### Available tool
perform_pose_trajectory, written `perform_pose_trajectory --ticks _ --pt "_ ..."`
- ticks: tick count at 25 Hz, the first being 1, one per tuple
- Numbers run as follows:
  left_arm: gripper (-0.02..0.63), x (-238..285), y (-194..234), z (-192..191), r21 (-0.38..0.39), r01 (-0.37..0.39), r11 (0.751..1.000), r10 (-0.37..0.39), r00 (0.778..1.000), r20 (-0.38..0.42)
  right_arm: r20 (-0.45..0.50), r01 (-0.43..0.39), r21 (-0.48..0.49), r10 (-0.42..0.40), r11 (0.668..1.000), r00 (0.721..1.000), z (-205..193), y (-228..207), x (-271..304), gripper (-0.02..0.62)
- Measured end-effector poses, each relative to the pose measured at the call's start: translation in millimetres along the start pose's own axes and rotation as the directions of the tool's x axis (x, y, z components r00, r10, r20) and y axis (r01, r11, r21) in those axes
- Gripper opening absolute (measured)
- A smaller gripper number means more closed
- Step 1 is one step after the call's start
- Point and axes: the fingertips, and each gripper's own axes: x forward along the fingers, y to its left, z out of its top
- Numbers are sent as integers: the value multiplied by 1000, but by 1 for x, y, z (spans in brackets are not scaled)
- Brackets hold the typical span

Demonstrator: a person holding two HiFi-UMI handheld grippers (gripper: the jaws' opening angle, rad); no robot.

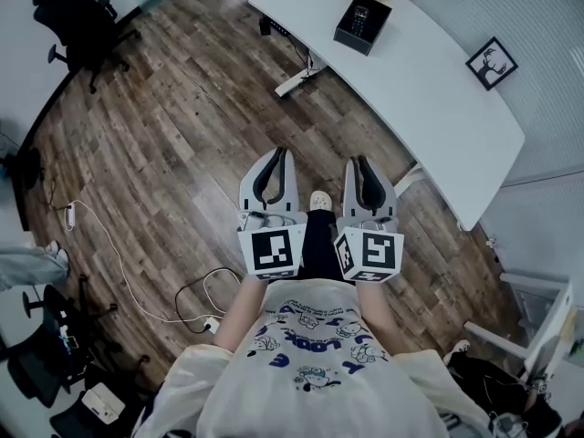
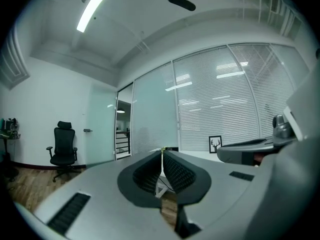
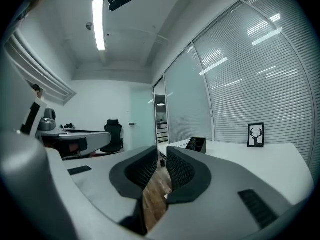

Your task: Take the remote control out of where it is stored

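Holding left tongs, right tongs, both closed; one remote, one box.

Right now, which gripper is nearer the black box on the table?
Right. The right gripper points almost straight at the box, well short of it; the left gripper is alongside, farther left, with the box ahead to its right.

Wood floor, white desk, slatted blinds
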Motion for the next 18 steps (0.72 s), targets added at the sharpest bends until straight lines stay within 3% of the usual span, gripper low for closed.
perform_pose_trajectory --ticks 18 --pt "23 200 9 15 -1 -53 999 53 998 -16 -11 -36 10 36 999 999 35 -104 187 57"
